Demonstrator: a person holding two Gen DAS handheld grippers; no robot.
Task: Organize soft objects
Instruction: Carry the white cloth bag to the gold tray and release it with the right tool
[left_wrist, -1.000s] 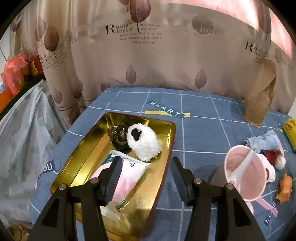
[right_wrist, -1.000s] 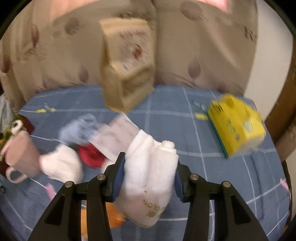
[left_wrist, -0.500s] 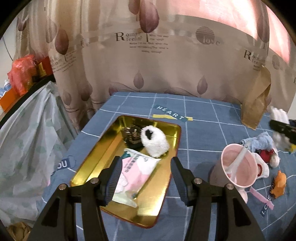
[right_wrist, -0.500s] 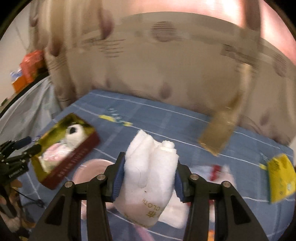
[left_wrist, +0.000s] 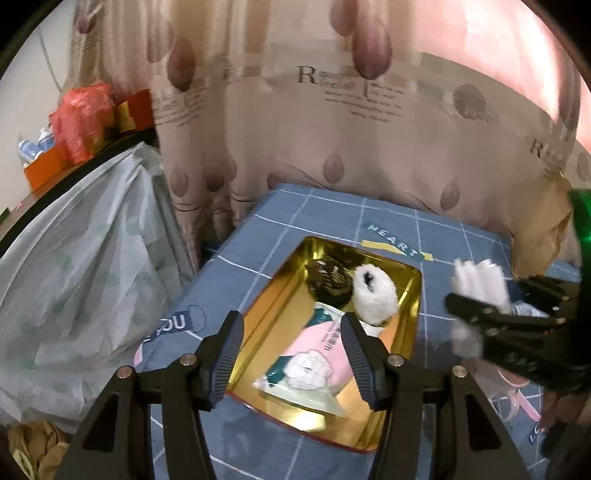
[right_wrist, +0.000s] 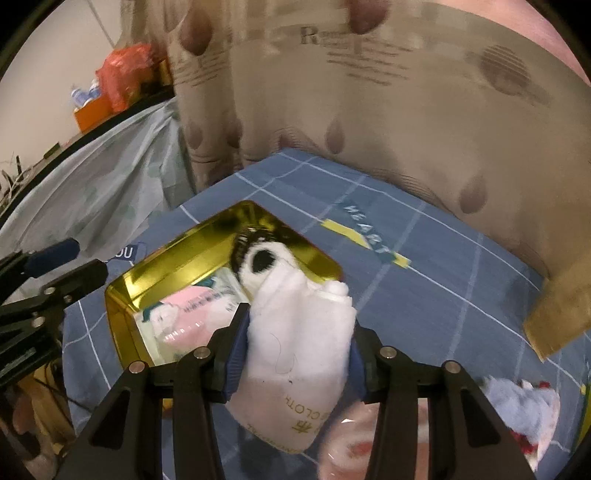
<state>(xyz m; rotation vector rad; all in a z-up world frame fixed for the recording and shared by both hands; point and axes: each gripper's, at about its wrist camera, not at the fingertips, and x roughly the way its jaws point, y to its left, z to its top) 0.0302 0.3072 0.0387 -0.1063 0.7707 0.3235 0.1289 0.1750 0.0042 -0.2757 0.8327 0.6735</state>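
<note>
The right gripper (right_wrist: 297, 345) is pinched on a rolled white cloth (right_wrist: 299, 354), its blue pads pressed into both sides of the roll; gold lettering low on the cloth reads "CLOTH", with more characters too blurred to read; in the left wrist view the same gripper (left_wrist: 476, 306) shows at 3 o'clock with the white cloth (left_wrist: 478, 282) in it, above the table and just right of the gold tray (left_wrist: 413, 317). The left gripper (left_wrist: 291, 354) has its jaws spread with nothing between them, hanging above the tray's near end. In the tray lie a pink and white packet (left_wrist: 314, 356) with a barcode toward 6 o'clock, a fluffy white ring-shaped thing (left_wrist: 375, 295) toward 12 o'clock, and a dark striped thing (left_wrist: 328, 277) touching it at its 9 o'clock. The blue checked tablecloth (left_wrist: 295, 221) carries the word "HEART" at the tray's 1 o'clock and "YOU" upside down at its 8 o'clock; the curtain (left_wrist: 369, 129) behind bears a large "R" above small blurred lines; a blue cloth (right_wrist: 517, 402) and a red and white thing (right_wrist: 533, 443) lie at 4 o'clock in the right wrist view.
</note>
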